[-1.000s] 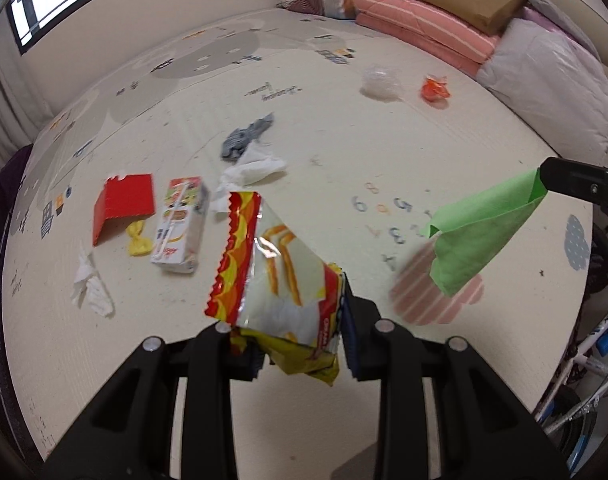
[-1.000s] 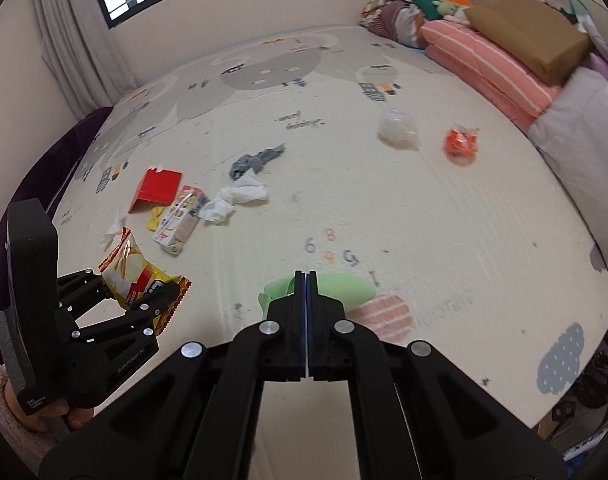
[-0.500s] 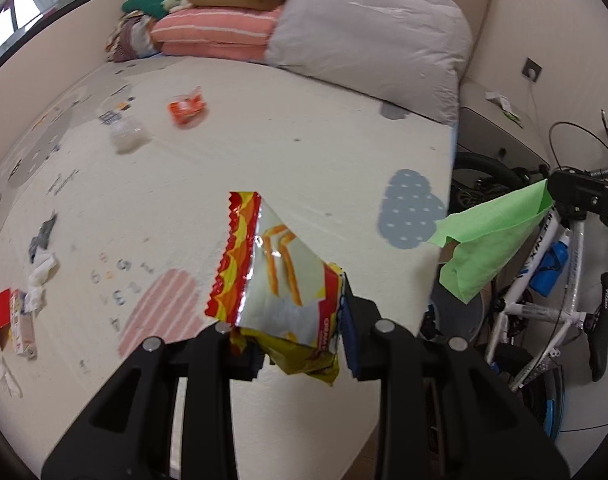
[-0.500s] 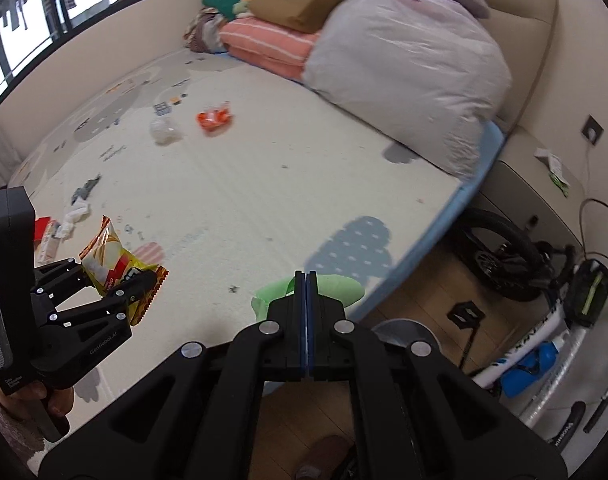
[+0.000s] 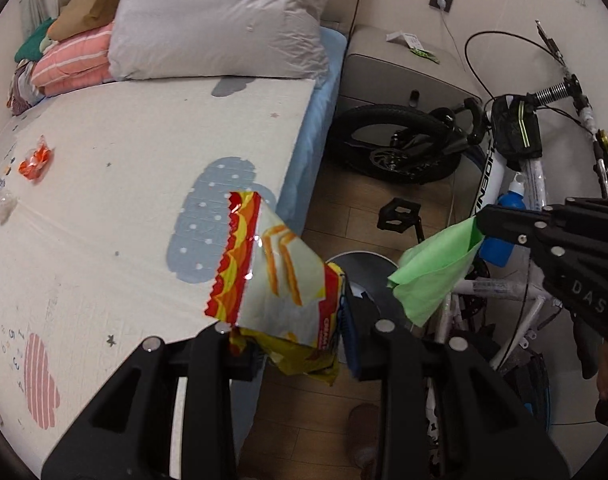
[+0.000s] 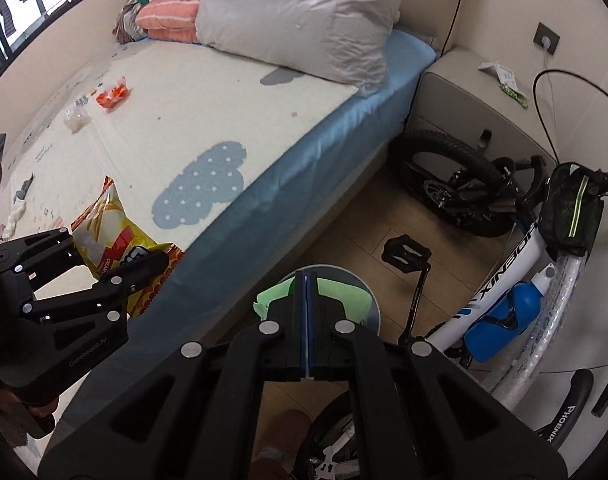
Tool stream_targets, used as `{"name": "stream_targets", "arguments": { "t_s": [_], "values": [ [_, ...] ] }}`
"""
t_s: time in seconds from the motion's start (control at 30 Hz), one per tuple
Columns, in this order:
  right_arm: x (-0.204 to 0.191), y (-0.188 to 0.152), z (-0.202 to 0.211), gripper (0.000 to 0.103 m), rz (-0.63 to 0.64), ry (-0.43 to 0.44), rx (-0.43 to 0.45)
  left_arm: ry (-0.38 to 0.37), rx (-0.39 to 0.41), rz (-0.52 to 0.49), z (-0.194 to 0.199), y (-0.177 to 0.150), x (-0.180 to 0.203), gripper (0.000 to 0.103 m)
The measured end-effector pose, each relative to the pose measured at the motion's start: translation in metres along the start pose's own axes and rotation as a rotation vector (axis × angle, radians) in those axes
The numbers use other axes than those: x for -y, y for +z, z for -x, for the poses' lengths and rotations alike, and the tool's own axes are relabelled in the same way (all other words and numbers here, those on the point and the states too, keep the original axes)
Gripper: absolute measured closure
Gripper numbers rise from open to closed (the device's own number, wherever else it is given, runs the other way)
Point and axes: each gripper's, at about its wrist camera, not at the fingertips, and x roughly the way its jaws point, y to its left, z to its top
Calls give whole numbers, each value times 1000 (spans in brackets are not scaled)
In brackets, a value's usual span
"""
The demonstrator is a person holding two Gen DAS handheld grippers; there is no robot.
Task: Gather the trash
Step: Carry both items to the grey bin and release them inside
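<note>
Left wrist view is showing the left gripper (image 5: pixel 300 344) pinching a light, crinkly snack wrapper (image 5: pixel 276 284) by its lower edge; the right gripper (image 6: pixel 306 336) is clamping soft green paper (image 6: pixel 349 297) above the bin (image 6: pixel 373 308).

The bed (image 5: pixel 104 208) lies left of the left tool (image 5: pixel 300 344), the bicycle (image 5: pixel 499 184) to its right. The bin (image 5: pixel 367 268) sits on the floor ahead, between them.

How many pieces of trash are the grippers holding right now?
2: a snack bag in the left gripper, a green paper in the right gripper.
</note>
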Motion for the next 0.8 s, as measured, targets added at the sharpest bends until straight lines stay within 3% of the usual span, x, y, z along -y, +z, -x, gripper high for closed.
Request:
{"name": "stream_targets", "arguments": {
  "t_s": [0.07,0.2,0.57,0.6,0.7,0.8],
  "values": [
    [9,-5,-11,100,-13,9,-18,-2,-14,-23,-11,0,10,72],
    [22,-13,-18,69,-38,0,-33,-6,-33,-56,-23,0,23,72],
    [66,-30,6,69,-153,-50,-31,-68,-15,-123,-44,20,66,69],
    [70,-32,8,69,-161,-55,-32,-75,-13,-132,-47,21,71,65],
    [77,-36,12,69,-176,-68,-36,-66,12,-158,-53,24,82,34],
    [81,-38,16,69,-178,-77,-39,-61,4,-176,-60,25,86,30]
  ]
}}
